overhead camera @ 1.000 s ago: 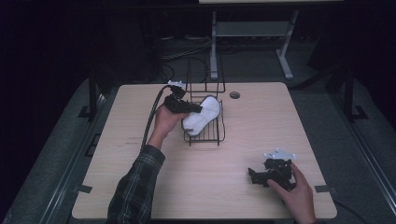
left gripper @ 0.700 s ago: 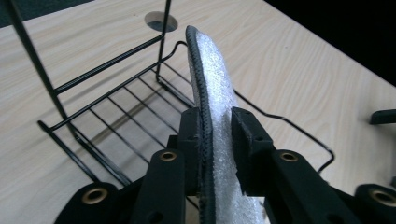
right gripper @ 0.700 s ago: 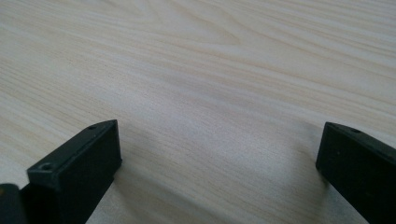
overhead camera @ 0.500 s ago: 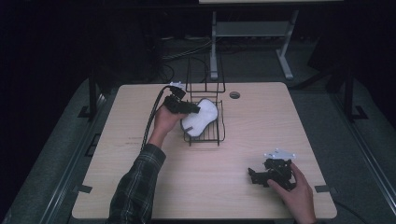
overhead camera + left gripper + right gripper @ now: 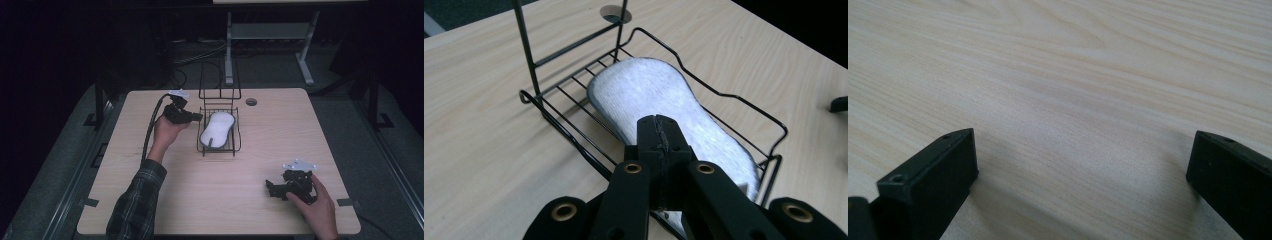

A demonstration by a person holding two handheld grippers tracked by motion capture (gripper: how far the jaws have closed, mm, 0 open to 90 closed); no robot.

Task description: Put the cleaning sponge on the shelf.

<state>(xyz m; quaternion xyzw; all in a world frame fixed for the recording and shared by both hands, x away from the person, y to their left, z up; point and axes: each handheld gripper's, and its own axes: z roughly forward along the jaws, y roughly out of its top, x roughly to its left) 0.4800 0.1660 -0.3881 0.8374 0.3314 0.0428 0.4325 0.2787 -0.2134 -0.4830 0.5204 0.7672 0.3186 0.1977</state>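
1. Watching the high view: the insole (image 5: 216,129) is lying in the wire rack (image 5: 235,148) near the table's (image 5: 200,200) far edge; left gripper (image 5: 198,118) beside it could be snagging wire.
2. Left gripper view: jaws are closing empty, having just pinched together above the insole.
3. Right gripper view: right gripper (image 5: 1083,165) is gaping wide over bare wood, idling.

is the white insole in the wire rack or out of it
In it: the white insole lies flat on the floor of the wire rack, inside its rim. The left tool, shut, holds nothing.
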